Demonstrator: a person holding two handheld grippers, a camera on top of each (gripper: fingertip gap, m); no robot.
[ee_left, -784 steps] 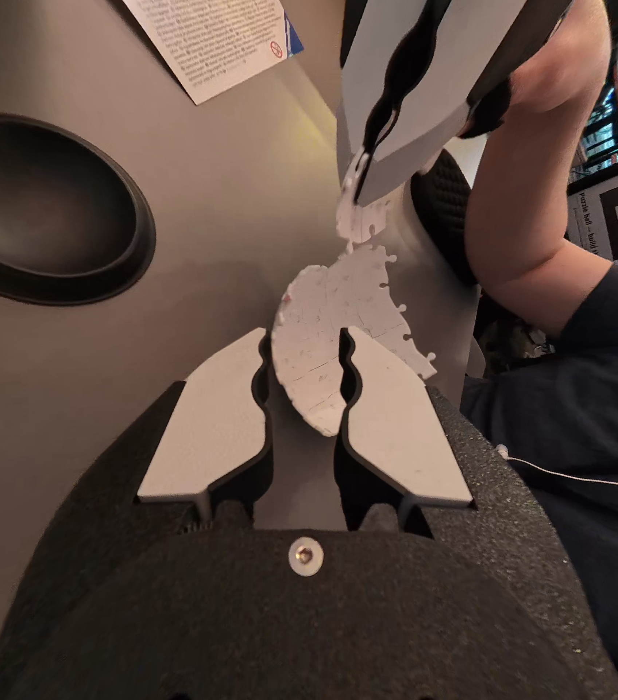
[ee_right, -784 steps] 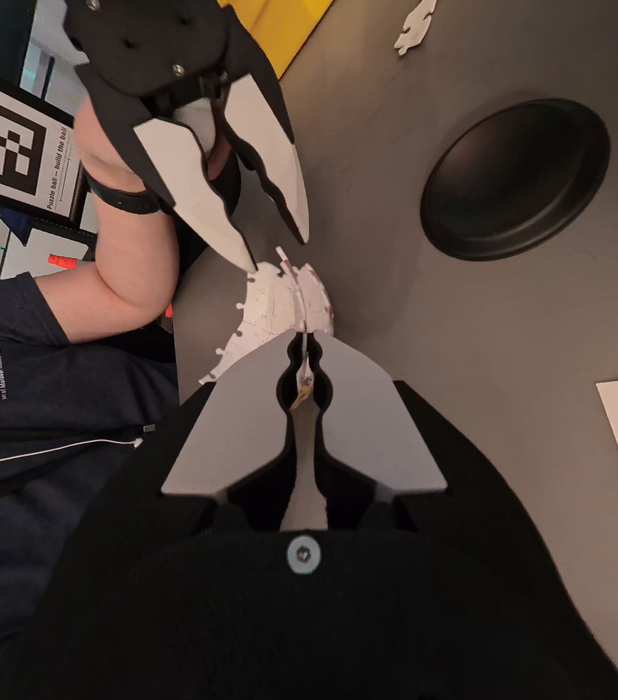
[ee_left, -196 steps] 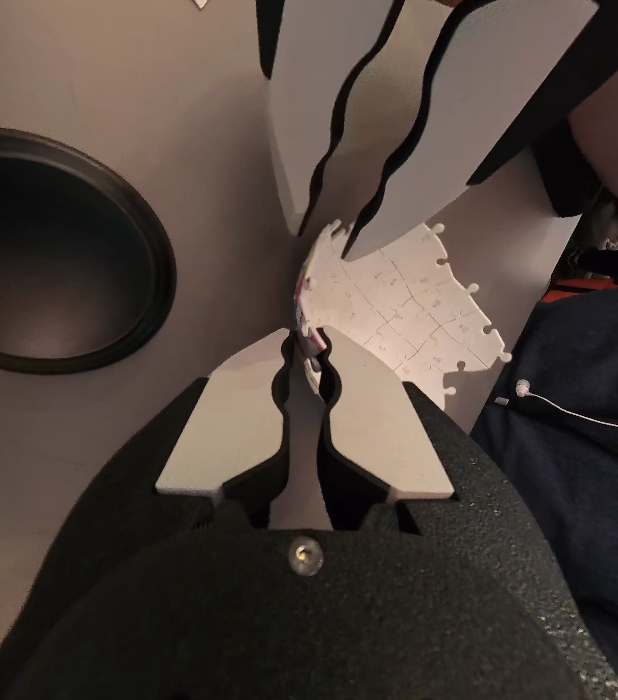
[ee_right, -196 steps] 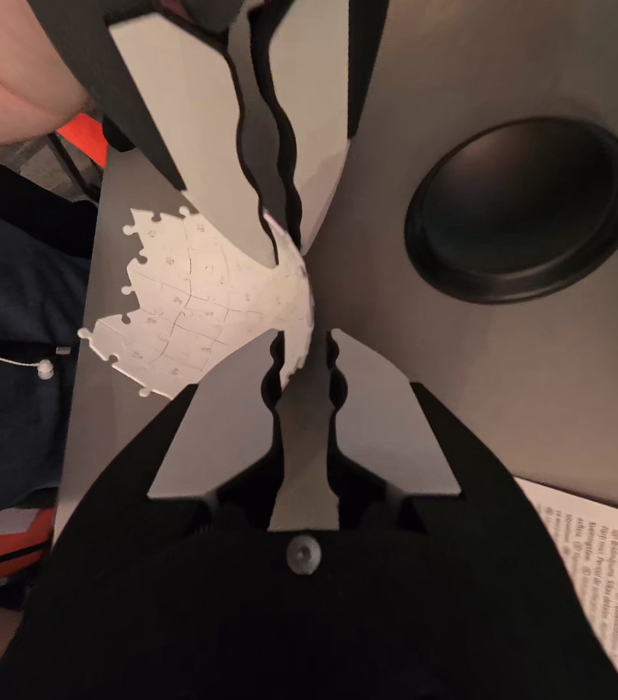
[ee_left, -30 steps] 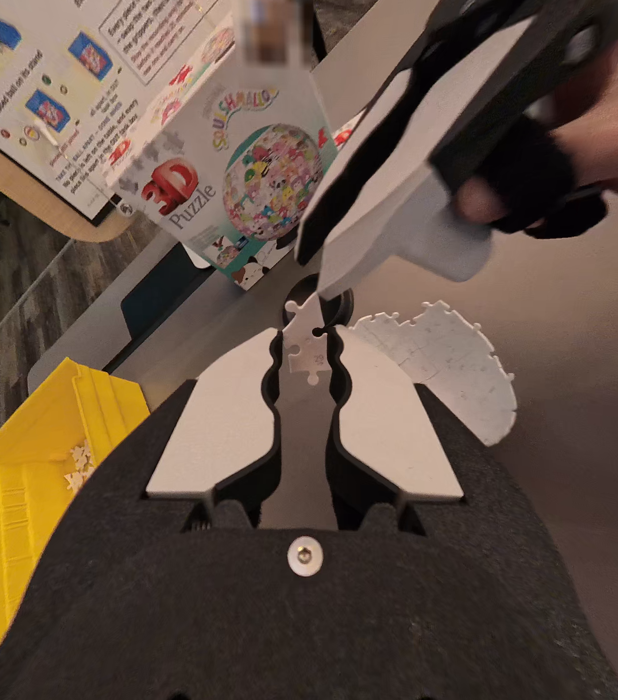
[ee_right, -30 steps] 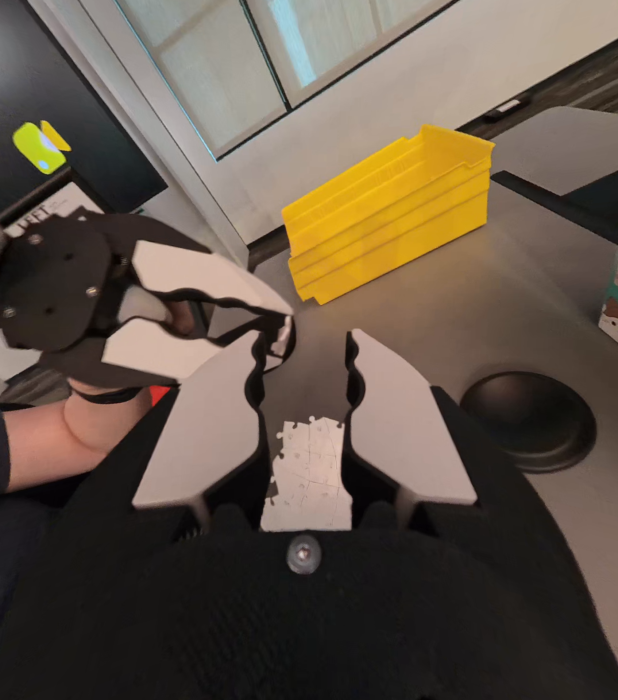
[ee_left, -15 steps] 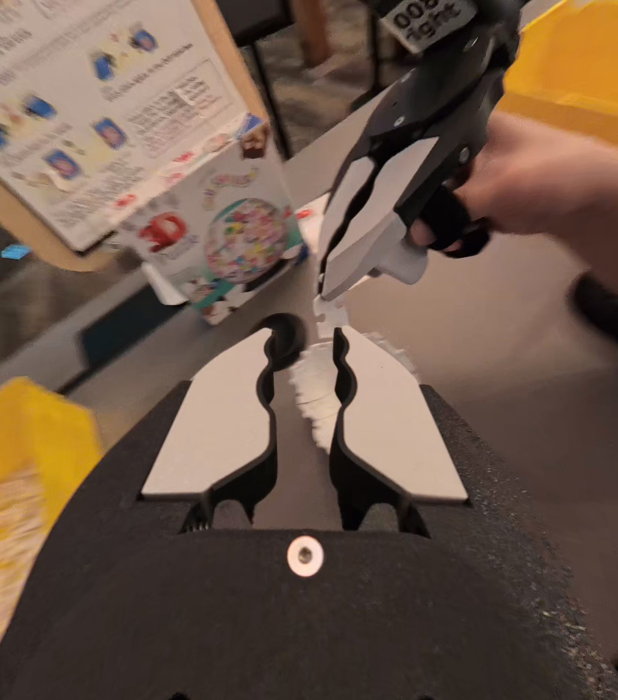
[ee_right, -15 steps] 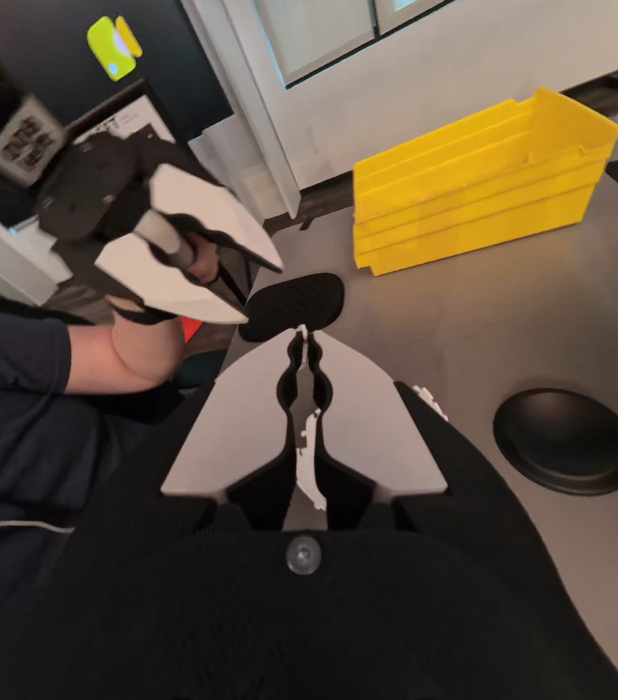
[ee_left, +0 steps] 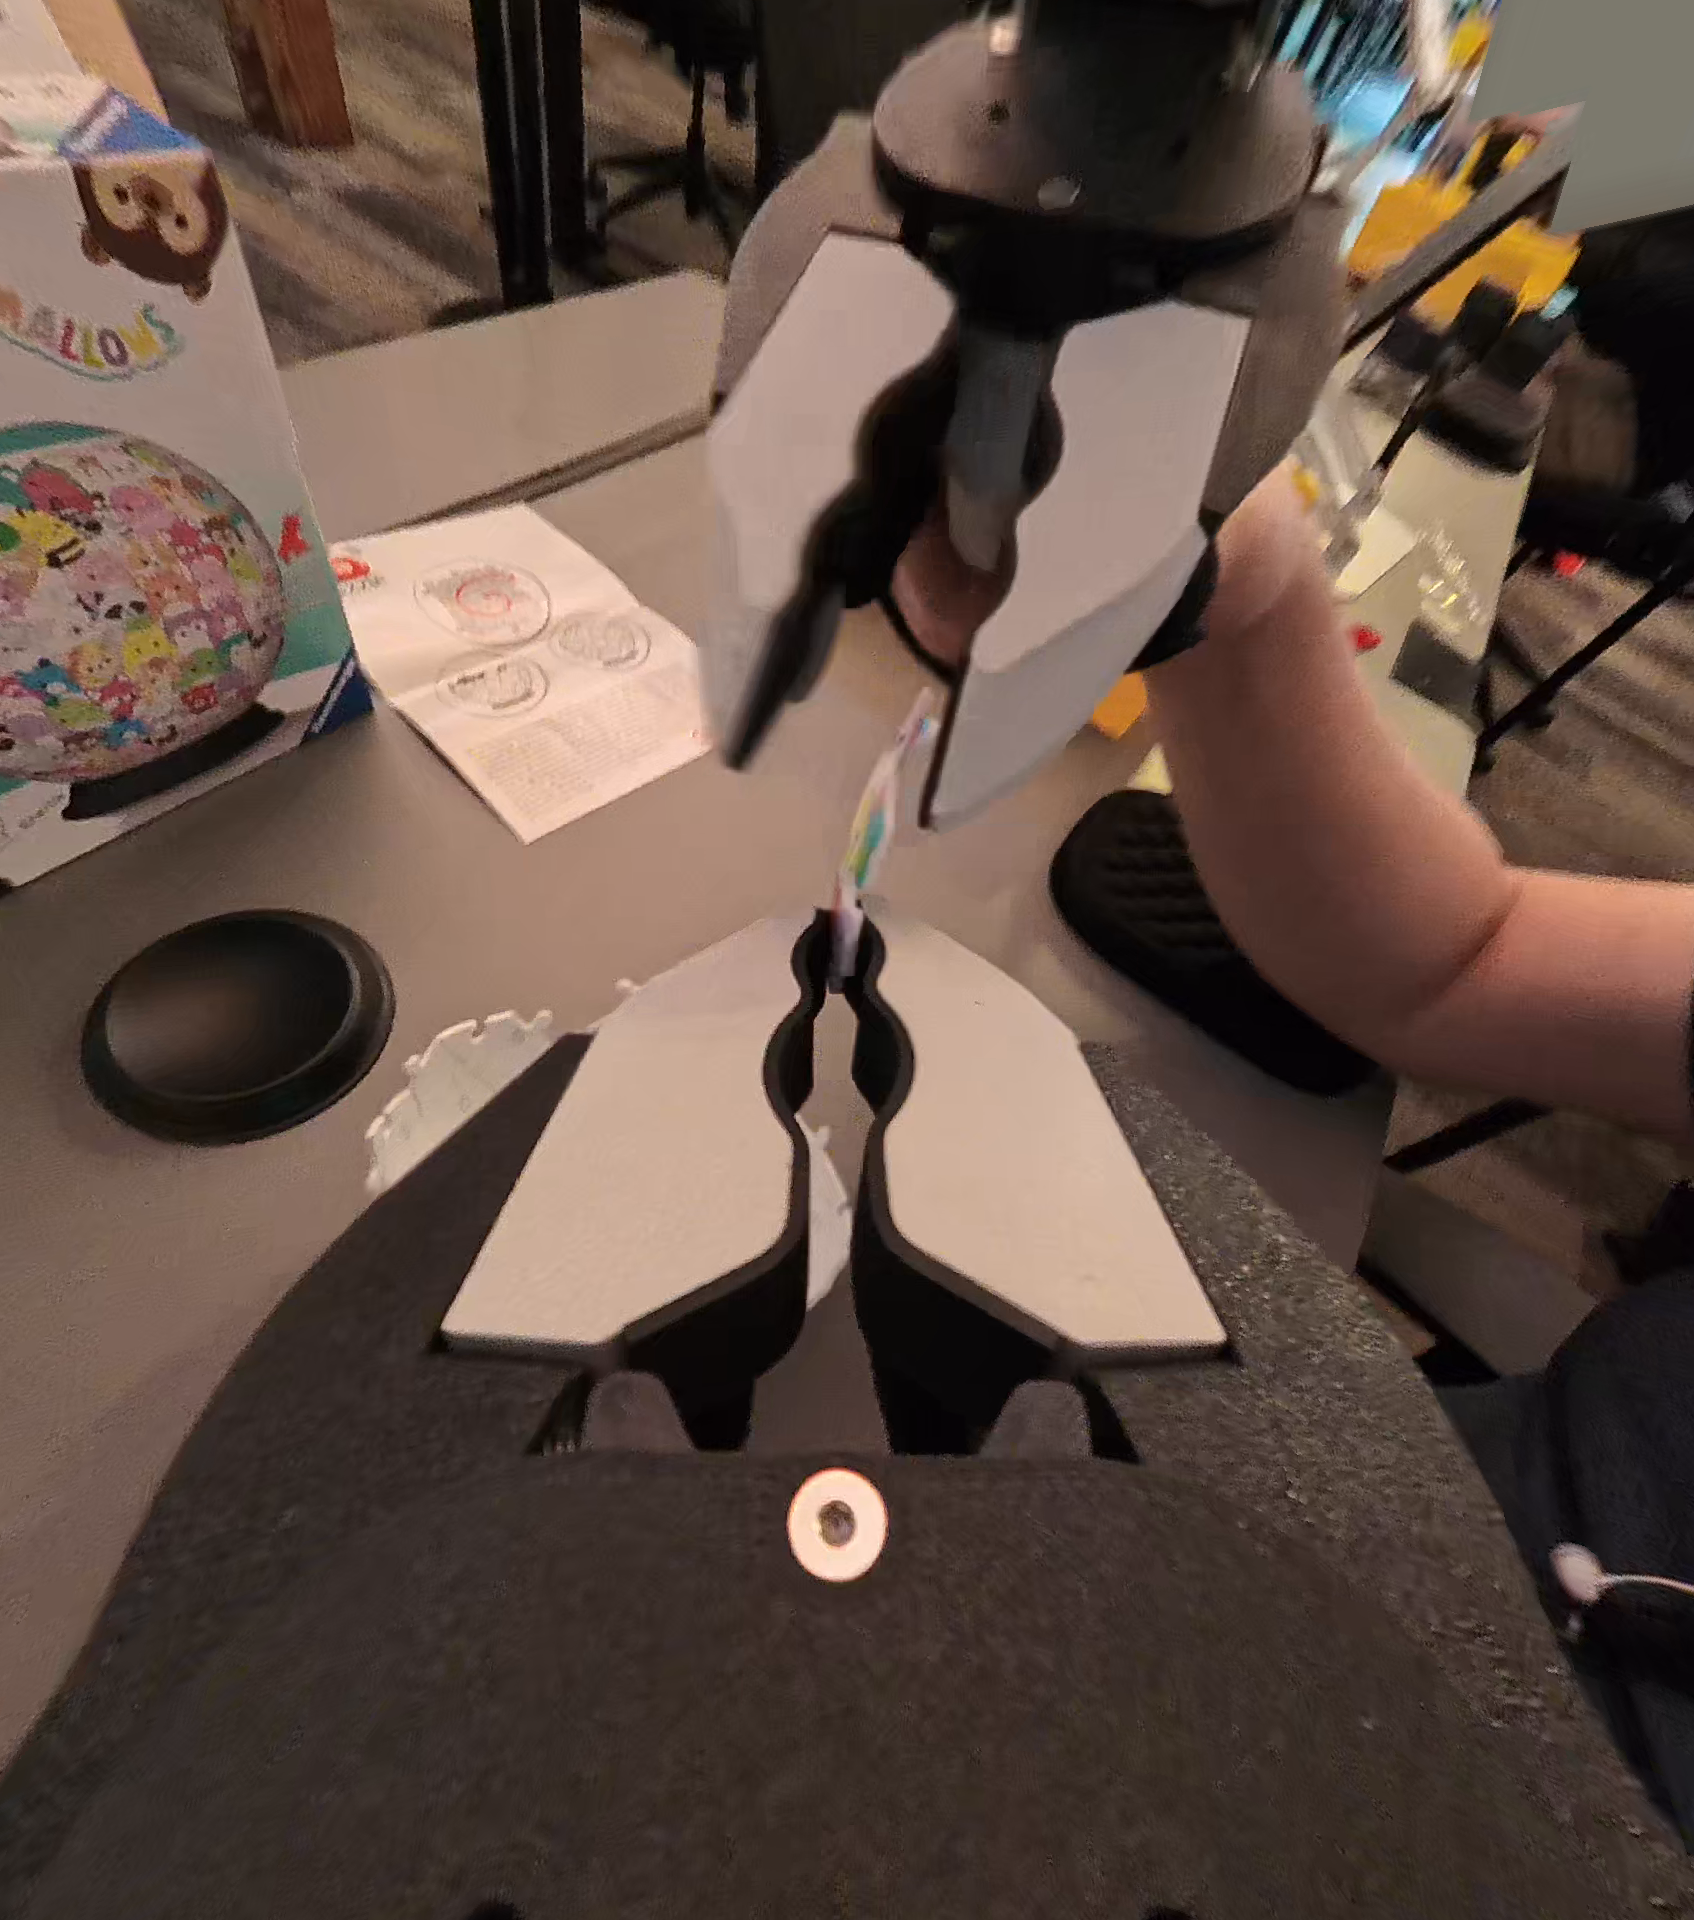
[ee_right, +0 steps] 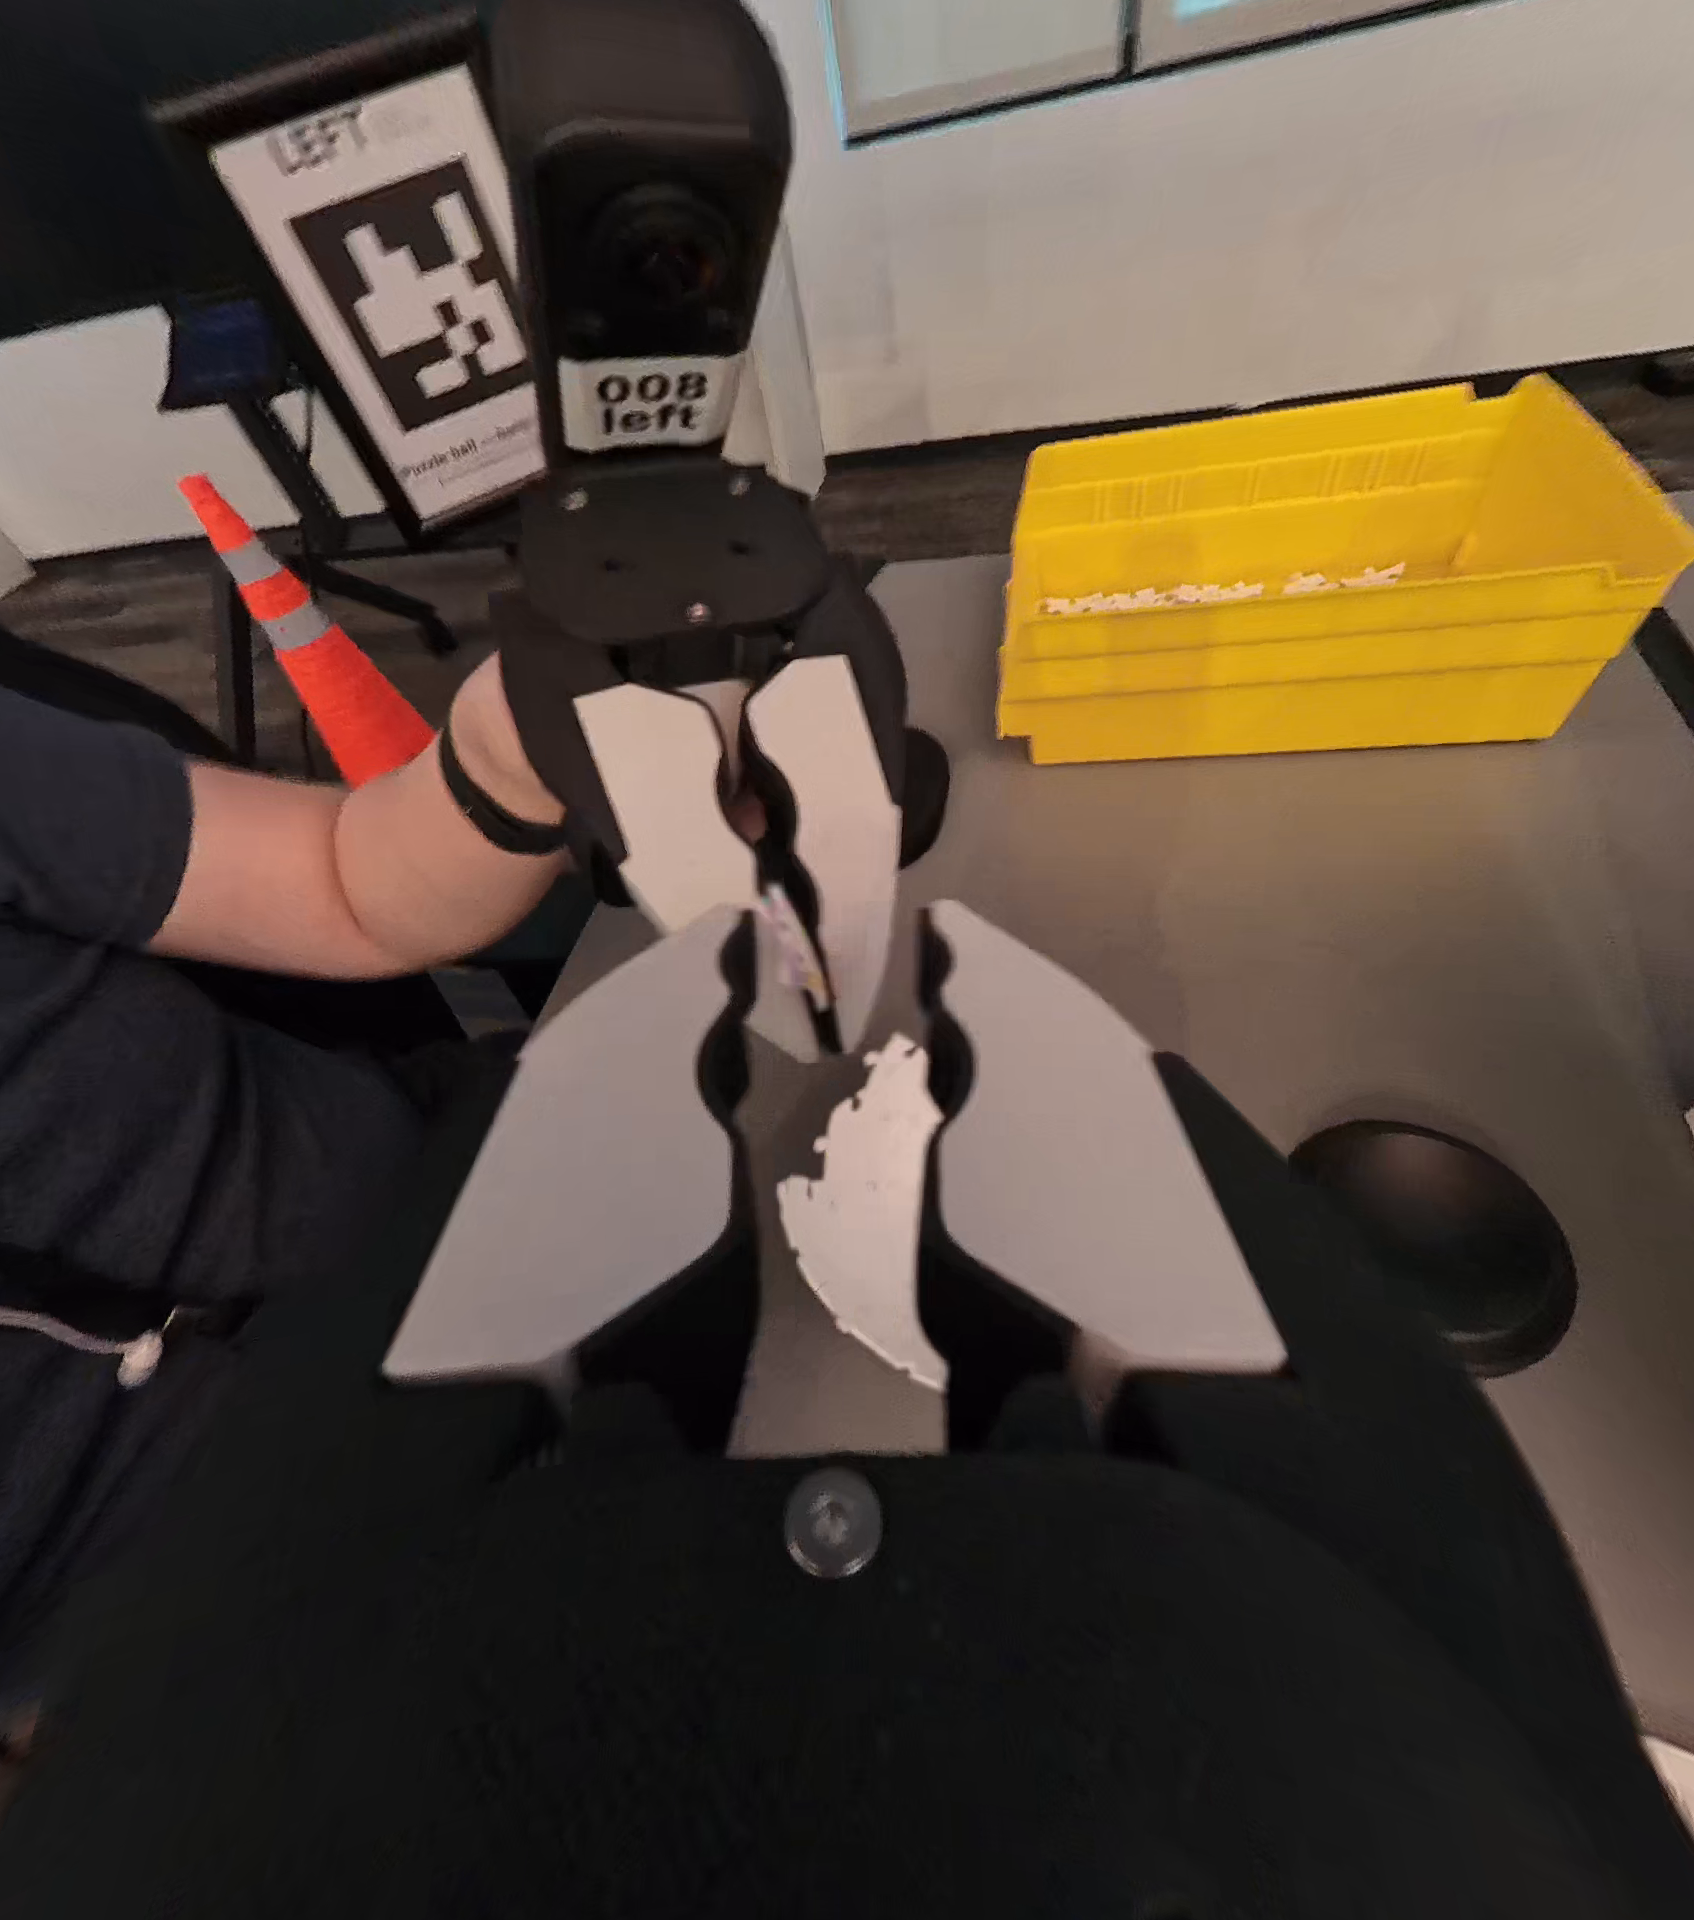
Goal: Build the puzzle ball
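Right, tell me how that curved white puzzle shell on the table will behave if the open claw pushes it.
The puzzle shell looks thin and light, so it would probably slide. Resting on its curve, it may rock. Its jigsaw seams could pop apart under pressure.

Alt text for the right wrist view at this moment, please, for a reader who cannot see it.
The left tongs pinch a small colourful puzzle piece edge-on, just ahead of the open right tongs. Below lies the curved white assembled puzzle-ball section on the grey table, with a yellow plastic bin behind and a black round stand to the right.
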